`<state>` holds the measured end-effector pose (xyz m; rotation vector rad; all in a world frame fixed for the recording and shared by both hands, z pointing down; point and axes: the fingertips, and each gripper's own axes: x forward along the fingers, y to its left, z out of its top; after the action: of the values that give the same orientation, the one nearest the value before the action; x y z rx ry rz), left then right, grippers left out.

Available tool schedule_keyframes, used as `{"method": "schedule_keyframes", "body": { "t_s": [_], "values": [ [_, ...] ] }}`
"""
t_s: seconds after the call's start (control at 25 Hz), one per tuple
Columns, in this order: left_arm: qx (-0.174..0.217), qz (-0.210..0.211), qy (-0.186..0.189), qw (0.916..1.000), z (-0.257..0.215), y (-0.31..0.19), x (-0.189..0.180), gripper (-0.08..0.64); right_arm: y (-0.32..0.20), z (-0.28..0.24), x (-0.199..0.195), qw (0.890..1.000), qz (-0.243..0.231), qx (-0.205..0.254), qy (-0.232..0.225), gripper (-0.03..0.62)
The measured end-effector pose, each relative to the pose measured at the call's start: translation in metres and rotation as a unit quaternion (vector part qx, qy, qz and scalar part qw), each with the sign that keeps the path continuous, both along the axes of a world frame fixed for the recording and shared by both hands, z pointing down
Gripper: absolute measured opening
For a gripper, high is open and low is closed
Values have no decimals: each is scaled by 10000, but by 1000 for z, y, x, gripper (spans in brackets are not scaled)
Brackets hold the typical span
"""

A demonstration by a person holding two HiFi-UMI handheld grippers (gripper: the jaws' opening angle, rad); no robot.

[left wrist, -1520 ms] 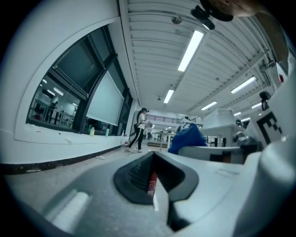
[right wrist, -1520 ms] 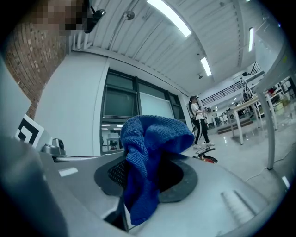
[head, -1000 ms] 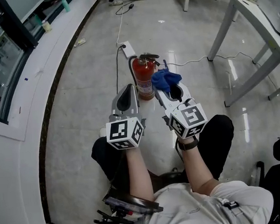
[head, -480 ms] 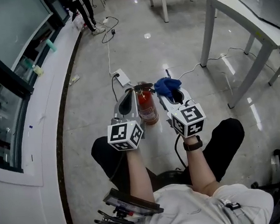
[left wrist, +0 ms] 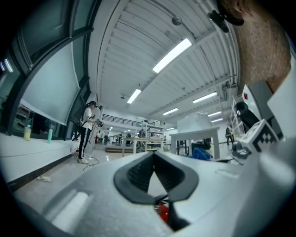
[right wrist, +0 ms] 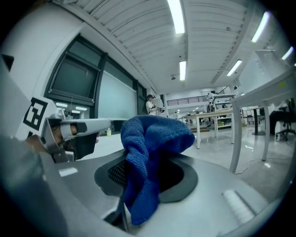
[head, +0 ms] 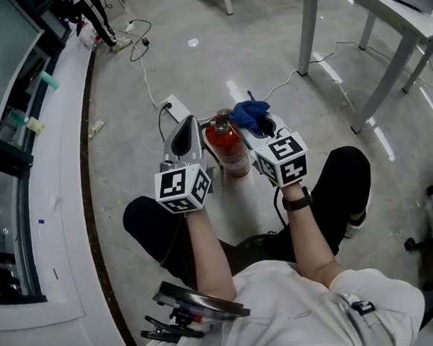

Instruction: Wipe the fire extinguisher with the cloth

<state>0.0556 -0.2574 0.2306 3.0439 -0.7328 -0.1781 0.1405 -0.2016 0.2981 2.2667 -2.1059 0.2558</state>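
Bright strip lights [left wrist: 172, 54], glare on floor [head: 193, 66], fisheye edges, foreground seemingly soft

Glossy floor [head: 125, 146] bears the fire extinguisher [head: 228, 148] and power strip [head: 172, 106].

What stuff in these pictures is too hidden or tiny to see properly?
- Fire extinguisher label: head view, too small to read.
- Fire extinguisher body: left gripper view, only a red sliver shows under the left gripper.
- Right gripper fingers' tips: right gripper view, the cloth covers them.
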Motion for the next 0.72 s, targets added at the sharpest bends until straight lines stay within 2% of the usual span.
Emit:
{"method": "schedule_keyframes", "body": {
  "t_s": [0.16, 0.28, 0.32, 0.4, 0.52, 0.56, 0.72],
  "values": [
    [-143, 65, -40, 9999, 15, -28, -18, -2, -36, 33, -29, 9959, -173, -582, 673, 138],
    [-230, 82, -95, 9997, 24, -47, -34, -2, -65, 59, -56, 9845, -327, -973, 1419, 135],
    [-270, 74, -102, 9996, 28, -53, -40, -2, -75, 69, -62, 9823, -265, -1109, 1487, 133],
    [-358, 61, -77, 9993, 36, -64, -48, -2, -93, 95, -71, 9821, -99, -1390, 1267, 133],
    [-535, 68, 44, 9985, 47, -74, -56, -2, -110, 137, -79, 9795, 9, -1889, 702, 133],
    [-593, 52, 94, 9982, 50, -78, -58, -2, -115, 147, -81, 9788, 87, -1948, 622, 133],
    [-734, 16, 174, 9971, 61, -91, -67, -2, -127, 163, -93, 9784, 732, -1768, 778, 130]
  ]
}}
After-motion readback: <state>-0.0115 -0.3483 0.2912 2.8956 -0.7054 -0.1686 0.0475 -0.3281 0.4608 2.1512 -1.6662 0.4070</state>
